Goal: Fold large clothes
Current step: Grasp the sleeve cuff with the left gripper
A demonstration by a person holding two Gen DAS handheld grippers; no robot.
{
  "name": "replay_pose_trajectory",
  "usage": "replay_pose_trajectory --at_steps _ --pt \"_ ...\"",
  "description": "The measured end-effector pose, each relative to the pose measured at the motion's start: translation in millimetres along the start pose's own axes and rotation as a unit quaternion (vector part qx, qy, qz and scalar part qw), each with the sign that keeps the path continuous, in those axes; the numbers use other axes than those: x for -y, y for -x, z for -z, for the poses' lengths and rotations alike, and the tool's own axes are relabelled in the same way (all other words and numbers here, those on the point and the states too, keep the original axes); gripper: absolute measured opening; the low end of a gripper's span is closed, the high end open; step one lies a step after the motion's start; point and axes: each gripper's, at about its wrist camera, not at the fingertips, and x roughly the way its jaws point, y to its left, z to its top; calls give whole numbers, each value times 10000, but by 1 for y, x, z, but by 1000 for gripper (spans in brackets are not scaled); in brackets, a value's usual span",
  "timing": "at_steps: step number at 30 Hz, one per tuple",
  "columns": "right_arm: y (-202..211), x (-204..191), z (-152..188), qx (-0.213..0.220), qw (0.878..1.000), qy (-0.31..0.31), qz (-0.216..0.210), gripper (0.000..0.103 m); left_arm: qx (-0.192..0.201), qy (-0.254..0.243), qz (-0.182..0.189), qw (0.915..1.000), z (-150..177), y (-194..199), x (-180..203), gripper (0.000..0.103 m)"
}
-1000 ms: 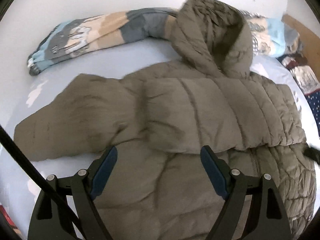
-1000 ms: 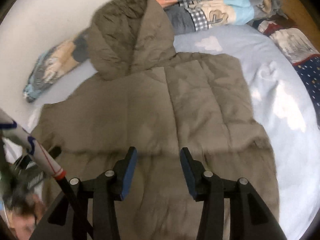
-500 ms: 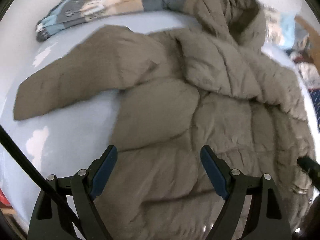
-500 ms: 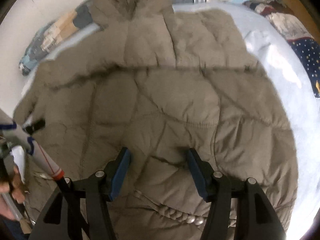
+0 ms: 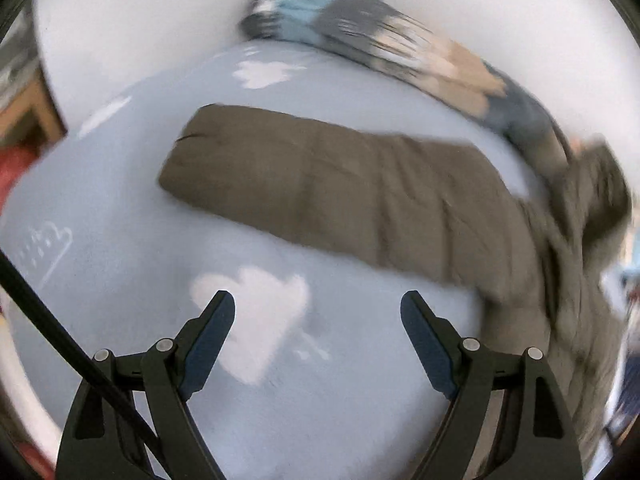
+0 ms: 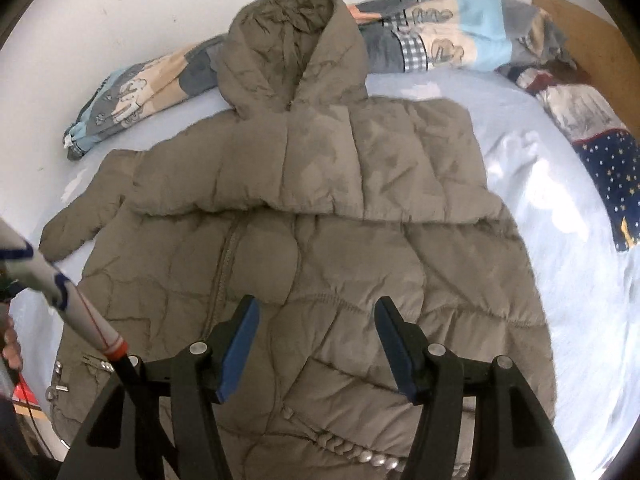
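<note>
An olive puffer jacket [image 6: 360, 264] lies front up on the bed, its hood [image 6: 288, 52] toward the wall. One sleeve [image 6: 320, 168] is folded across the chest. The other sleeve [image 6: 80, 216] sticks out to the left. My right gripper [image 6: 317, 308] hovers open over the jacket's lower front, with nothing between its blue pads. The left wrist view is blurred. There my left gripper [image 5: 318, 304] stands wide open over bare sheet, a little short of the outstretched sleeve [image 5: 320, 184], and holds nothing.
The pale blue sheet [image 5: 120, 280] has white cloud prints. A rolled patterned blanket [image 6: 440, 36] lies along the white wall behind the hood. A dark blue starred cloth [image 6: 608, 168] and a wooden board [image 6: 580, 28] are at the right. A person's hand [image 6: 10, 348] shows at the left edge.
The left gripper has swung off the jacket's body, out over bare sheet near the outstretched sleeve. The right gripper's jaws have widened, and it sits lower on the jacket's front.
</note>
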Motion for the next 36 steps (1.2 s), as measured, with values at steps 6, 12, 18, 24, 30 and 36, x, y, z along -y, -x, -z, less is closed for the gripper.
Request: replay_pose_trajectory --at_steps 6,12,18,24,30,36 --pt "-10 -1 -4 -84 9999 -69 -46 65 90 1576 696 9850 -32 -23 -90 76" --pt "-19 -4 -7 -127 9998 -91 -80 65 148 2732 1460 9507 -37 -50 -142 61" --pt "-22 -3 -6 -138 9999 -36 -69 65 260 3040 1545 9397 -46 -73 -150 52" --pt "-20 1 -7 -83 9999 -78 -40 65 333 3320 1315 9335 -42 -95 -155 52" --pt "-21 5 -9 -92 9998 -139 -89 65 505 3546 1520 9212 -41 -96 -160 52" --pt "-17 9 -11 10 9998 -164 -91 65 566 3469 1442 9250 -44 -96 -156 42"
